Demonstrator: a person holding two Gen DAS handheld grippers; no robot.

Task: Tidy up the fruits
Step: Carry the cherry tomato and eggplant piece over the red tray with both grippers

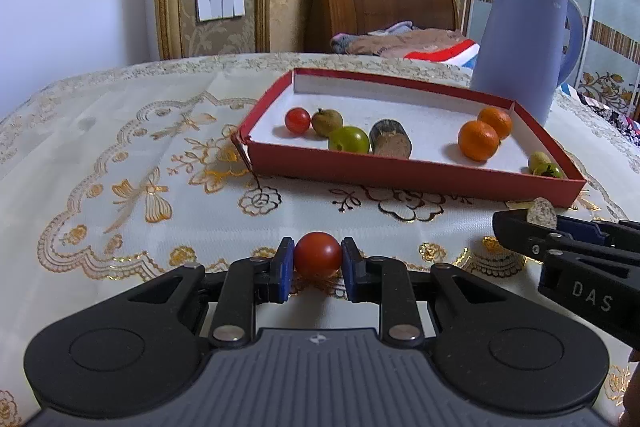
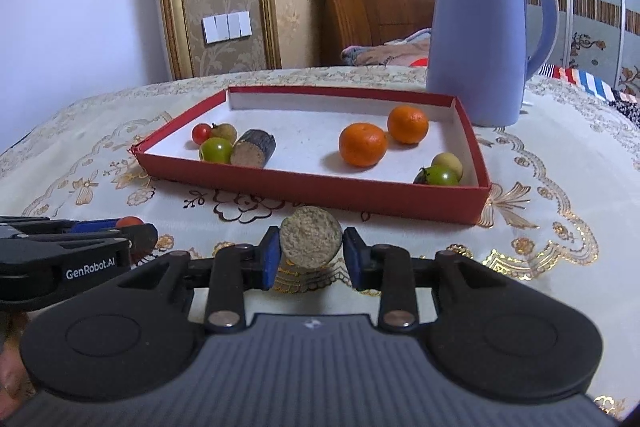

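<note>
Left wrist view shows the left gripper (image 1: 318, 259) clamped on a small red tomato (image 1: 319, 254), its blue pads pressing both sides, held short of the red tray (image 1: 404, 177) and, as far as the angle shows, clear of the embroidered tablecloth (image 1: 120, 155). Right wrist view shows the right gripper (image 2: 310, 255) closed on a short cut stalk piece (image 2: 311, 242), its pale cut face toward the camera, just before the tray's near wall.

Inside the tray lie another red tomato (image 1: 297, 120), a green one (image 1: 348, 139), a brownish fruit (image 1: 327, 122), a second stalk piece (image 1: 391, 139), two oranges (image 1: 478, 140) and, in the near right corner, a green fruit (image 2: 439, 175) beside what seems a pale one, partly hidden. A blue kettle (image 2: 480, 39) stands just behind the tray.

The tomato is round and smooth; a loosening squeeze could let it roll across the cloth, while pressing harder might split it. Both grippers sit close together, so carrying both loads forward at once risks a knock, or catching the tray's low wall and shoving it toward the kettle.
</note>
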